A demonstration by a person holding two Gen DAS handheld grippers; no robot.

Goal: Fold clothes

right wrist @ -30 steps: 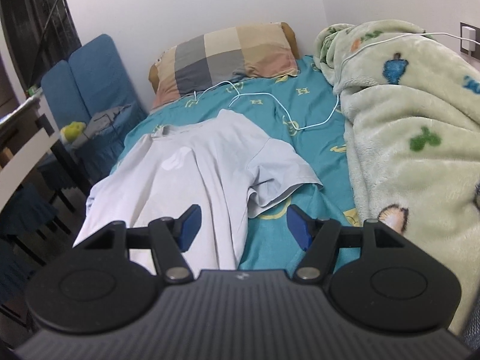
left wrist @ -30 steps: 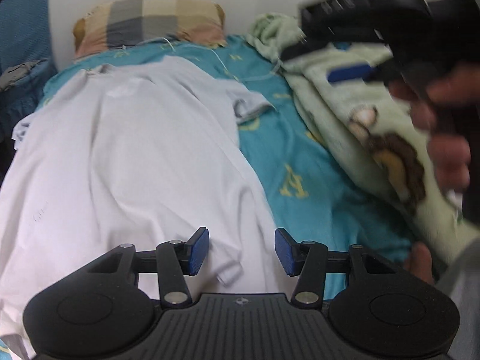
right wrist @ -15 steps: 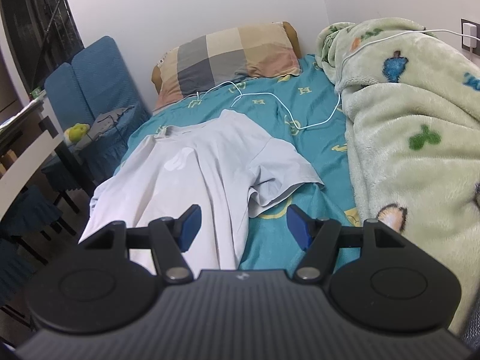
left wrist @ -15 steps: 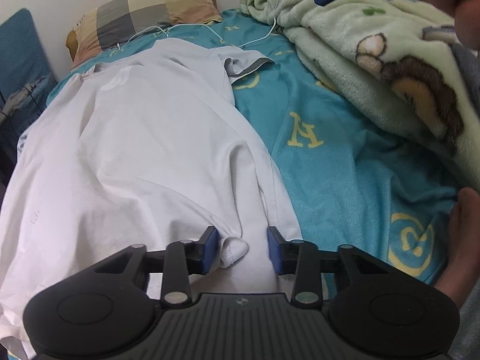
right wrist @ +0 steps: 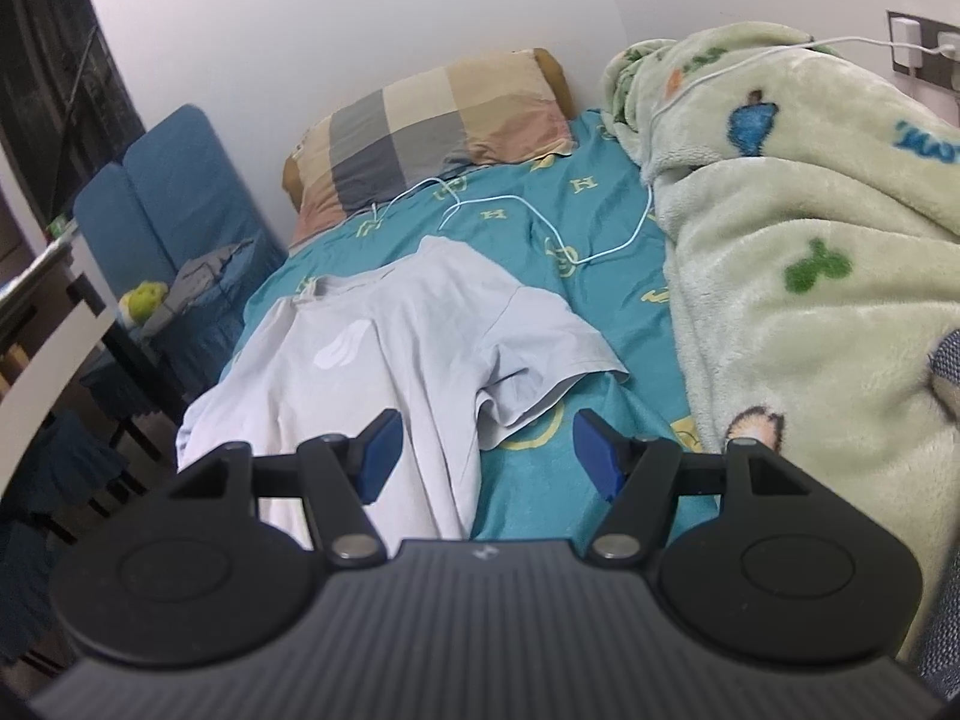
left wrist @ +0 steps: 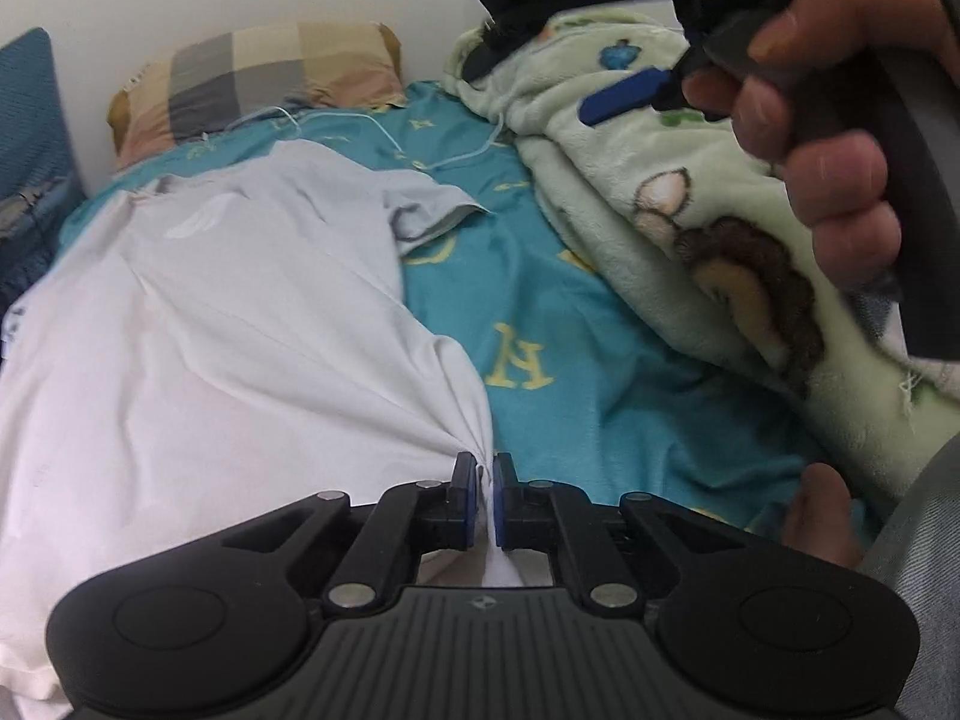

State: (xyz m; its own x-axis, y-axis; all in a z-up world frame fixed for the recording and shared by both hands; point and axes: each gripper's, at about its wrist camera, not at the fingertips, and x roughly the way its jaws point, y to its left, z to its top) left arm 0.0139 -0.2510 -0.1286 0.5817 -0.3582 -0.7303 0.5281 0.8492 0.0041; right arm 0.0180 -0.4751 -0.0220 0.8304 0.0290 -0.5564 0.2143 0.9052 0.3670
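Now left gripper (left wrist: 485, 489) jaws pinching white T-shirt (left wrist: 240, 324) hem; right gripper (right wrist: 486, 450) agape.

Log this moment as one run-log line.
left claw: shut on shirt hem | right claw: open, above bed | fold: not begun

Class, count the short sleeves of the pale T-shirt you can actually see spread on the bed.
1. The sleeve lies flat on the teal sheet on the side toward the green blanket. The T-shirt has its other sleeve out of sight, probably draped over the bed's far edge.

White wall (right wrist: 360, 30), blue chair (right wrist: 180, 180), perhaps a dark window (right wrist: 54, 90) at left.
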